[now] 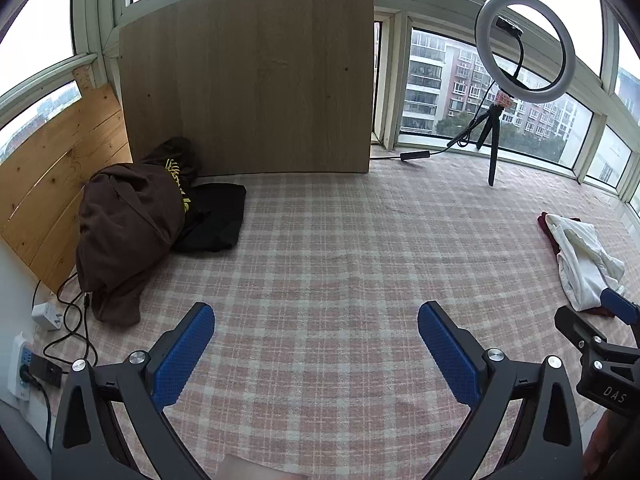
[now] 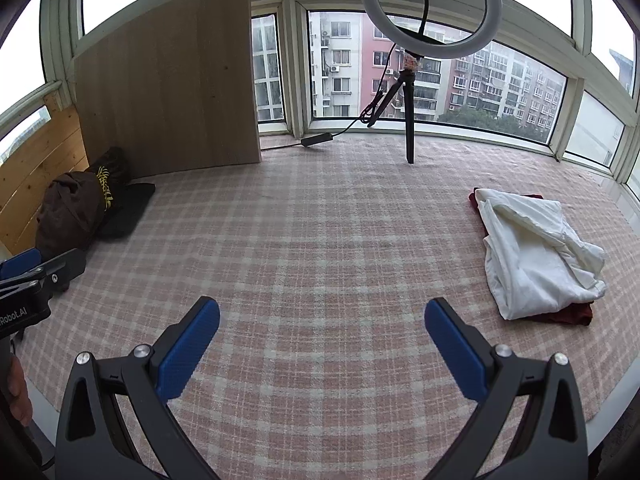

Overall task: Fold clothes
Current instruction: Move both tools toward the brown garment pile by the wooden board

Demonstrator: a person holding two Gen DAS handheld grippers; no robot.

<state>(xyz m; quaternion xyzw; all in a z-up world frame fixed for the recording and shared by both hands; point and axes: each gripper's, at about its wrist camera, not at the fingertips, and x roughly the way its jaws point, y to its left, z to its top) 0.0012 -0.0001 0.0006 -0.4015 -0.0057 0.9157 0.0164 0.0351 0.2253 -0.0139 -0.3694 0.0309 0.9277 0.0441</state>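
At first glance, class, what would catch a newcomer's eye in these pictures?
The ring light on its tripod stands at the back before the windows. On the checked blanket, a brown garment is heaped at the far left, a white garment to the right. Both grippers, left gripper and right gripper, hover open and empty.

A pink-and-white checked blanket covers the surface. At twelve o'clock in the right wrist view, a ring light stands on a black tripod, its cable running to an inline controller. At ten o'clock, a pale wooden board leans upright against the windows. In the left wrist view, a white power strip lies at eight o'clock beside pine planks.
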